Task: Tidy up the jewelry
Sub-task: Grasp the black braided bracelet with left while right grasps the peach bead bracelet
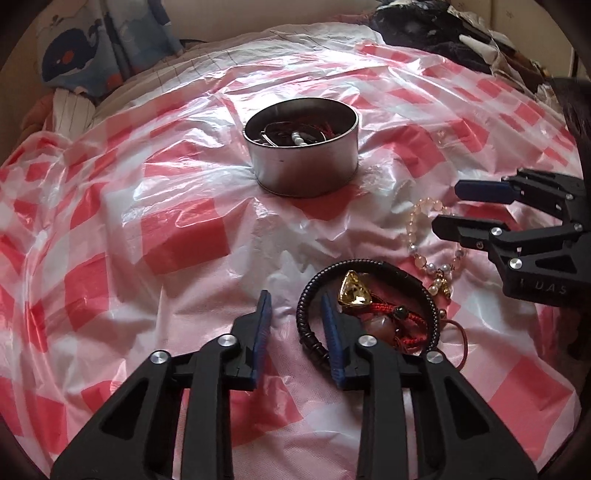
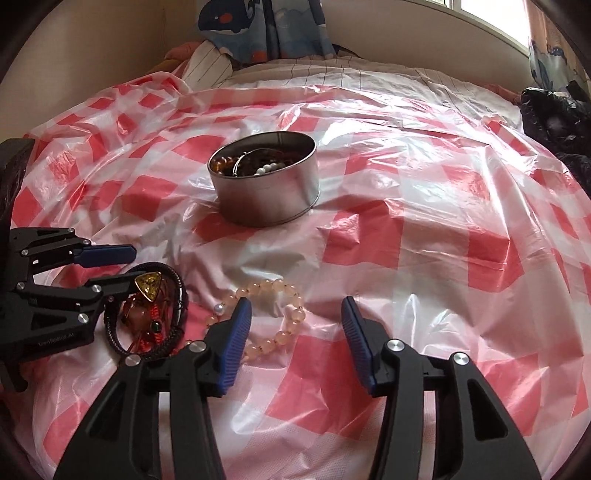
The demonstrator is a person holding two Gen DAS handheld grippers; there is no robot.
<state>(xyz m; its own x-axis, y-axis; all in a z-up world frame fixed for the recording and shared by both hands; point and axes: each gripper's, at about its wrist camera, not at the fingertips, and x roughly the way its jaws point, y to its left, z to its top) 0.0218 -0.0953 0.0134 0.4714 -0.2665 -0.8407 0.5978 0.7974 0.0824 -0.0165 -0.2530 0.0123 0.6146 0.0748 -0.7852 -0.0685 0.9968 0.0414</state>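
A round metal tin (image 1: 303, 147) holding several pieces of jewelry sits mid-sheet; it also shows in the right wrist view (image 2: 264, 177). My left gripper (image 1: 295, 299) is open, its right finger resting inside a black braided bracelet (image 1: 310, 291) that rings a yellow triangular gem (image 1: 352, 291) and red cord pieces. My right gripper (image 2: 295, 306) is open, straddling one side of a pink bead bracelet (image 2: 291, 314), which also shows in the left wrist view (image 1: 417, 236). The left gripper appears in the right wrist view (image 2: 122, 267), and the right gripper in the left wrist view (image 1: 445, 206).
A crinkled red-and-white checked plastic sheet (image 2: 424, 229) covers a bed. A whale-print curtain (image 2: 258, 26) hangs at the back. Dark clothing (image 2: 554, 122) lies at the far right edge. Striped bedding (image 2: 207, 70) bunches at the back left.
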